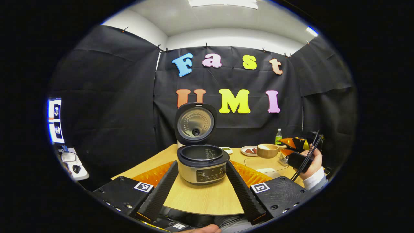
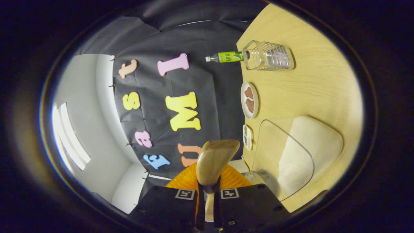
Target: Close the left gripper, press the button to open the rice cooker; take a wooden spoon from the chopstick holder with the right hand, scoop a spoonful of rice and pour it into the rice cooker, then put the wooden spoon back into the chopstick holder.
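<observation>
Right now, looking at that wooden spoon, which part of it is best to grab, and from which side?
The handle. In the right gripper view the wooden spoon is already held that way: the right tongs come in from the handle's end and pinch the slim, flat stem, so the wide bowl sticks out ahead, free. In the left gripper view its bowl holds rice, so it should probably stay level.

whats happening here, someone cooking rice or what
A person works a gripper in each hand. The rice cooker already stands open on the table. The right gripper is shut on a wooden spoon, held off to the cooker's side with rice in its bowl. The left gripper is open, facing the cooker.
</observation>
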Demonstrator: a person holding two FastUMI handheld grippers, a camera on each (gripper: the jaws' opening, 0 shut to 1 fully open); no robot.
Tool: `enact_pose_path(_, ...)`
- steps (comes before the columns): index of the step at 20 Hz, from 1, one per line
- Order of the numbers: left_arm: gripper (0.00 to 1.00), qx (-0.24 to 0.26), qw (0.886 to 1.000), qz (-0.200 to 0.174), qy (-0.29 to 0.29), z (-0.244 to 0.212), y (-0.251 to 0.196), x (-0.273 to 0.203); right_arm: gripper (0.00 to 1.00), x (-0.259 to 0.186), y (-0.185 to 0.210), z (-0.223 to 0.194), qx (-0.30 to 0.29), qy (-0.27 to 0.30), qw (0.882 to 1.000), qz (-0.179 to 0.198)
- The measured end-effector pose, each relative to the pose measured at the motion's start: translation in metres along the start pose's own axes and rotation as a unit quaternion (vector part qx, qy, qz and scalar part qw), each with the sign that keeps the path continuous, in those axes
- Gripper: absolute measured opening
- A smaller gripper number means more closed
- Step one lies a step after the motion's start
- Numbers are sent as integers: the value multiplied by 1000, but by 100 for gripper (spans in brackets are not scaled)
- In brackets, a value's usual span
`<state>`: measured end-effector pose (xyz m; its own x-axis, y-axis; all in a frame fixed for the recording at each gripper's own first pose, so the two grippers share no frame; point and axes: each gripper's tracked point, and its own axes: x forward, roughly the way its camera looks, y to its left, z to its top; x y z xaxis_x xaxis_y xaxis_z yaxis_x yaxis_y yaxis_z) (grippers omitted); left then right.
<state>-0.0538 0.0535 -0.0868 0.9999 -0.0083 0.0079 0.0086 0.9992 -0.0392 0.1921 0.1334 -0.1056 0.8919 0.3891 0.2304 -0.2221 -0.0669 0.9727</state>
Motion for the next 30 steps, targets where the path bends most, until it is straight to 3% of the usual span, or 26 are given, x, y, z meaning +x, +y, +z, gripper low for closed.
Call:
enact_pose_path(10, 94, -1, 1000, 5, -2, 3, 28, -9, 16, 59, 55, -72, -57, 33, 998, 13)
enact_pose_path(13, 94, -1, 1000, 4, 0, 3, 35, -12, 16, 84, 73, -95, -108, 36, 993, 10)
enact_pose_path(16, 94, -8, 1000, 2, 6, -1, 41, -17, 17, 107, 83, -118, -186, 42, 982, 7)
enact_pose_path(21, 94, -16, 1000, 8, 10, -4, 57, -20, 17, 141, 87, -145, -308, 33, 951, -15)
enact_pose_path(23, 94, -17, 1000, 7, 14, -8, 58, -19, 17, 149, 88, -162, -369, 46, 928, -10)
enact_pose_path(27, 94, -13, 1000, 8, 12, -8, 61, -19, 17, 158, 93, -184, -488, 49, 871, -6)
enact_pose_path(30, 95, -14, 1000, 3, 13, -10, 61, -18, 17, 160, 99, -194, -524, 42, 850, 2)
